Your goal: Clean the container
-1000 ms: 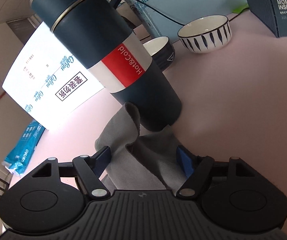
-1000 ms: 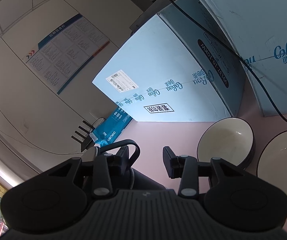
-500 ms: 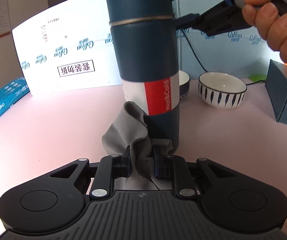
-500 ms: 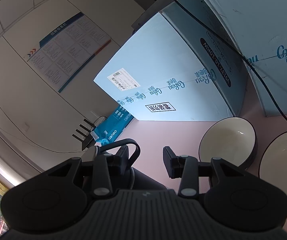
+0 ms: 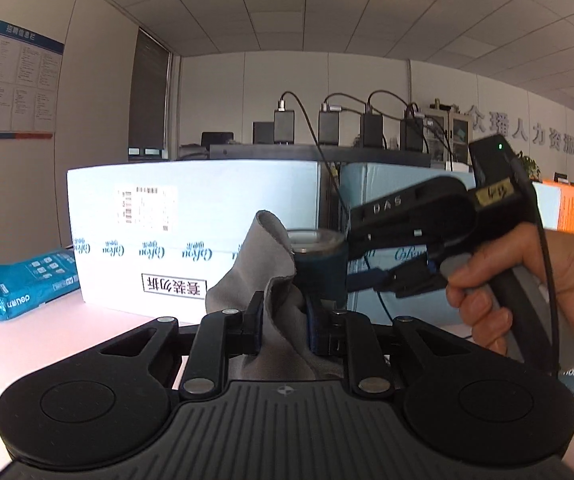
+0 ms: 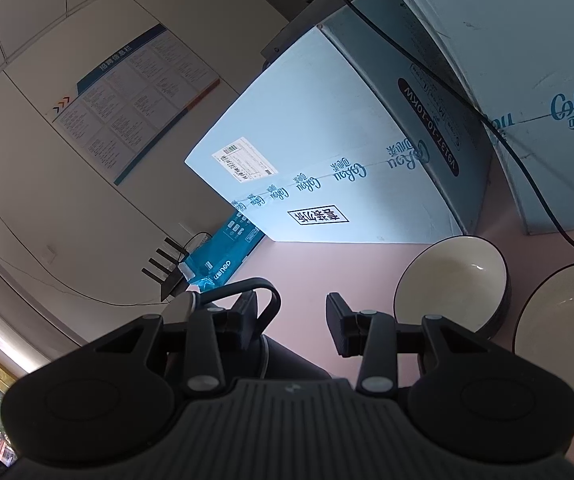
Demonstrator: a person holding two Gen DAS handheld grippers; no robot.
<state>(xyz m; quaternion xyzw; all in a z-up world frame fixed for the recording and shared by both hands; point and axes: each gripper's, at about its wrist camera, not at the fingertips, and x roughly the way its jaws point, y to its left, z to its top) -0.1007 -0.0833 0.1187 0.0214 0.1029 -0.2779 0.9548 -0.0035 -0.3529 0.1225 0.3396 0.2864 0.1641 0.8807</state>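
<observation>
Judging by its build, the flask is a rigid, smooth-walled insulated container, fairly heavy for its width and likely slick under hard pads, so the sound hold is across the round body near the top, which is where the right claw grips it. It is dark blue with a bright metal rim, upright and raised above the pink counter; in the right wrist view only its dark lid and carry loop show between the claw's fingers. The grey cloth is soft and limp, flopping over beside the flask's mouth, and the left claw is clenched on a bunched fold of it. Beyond stand a pale blue carton and two bowls.
</observation>
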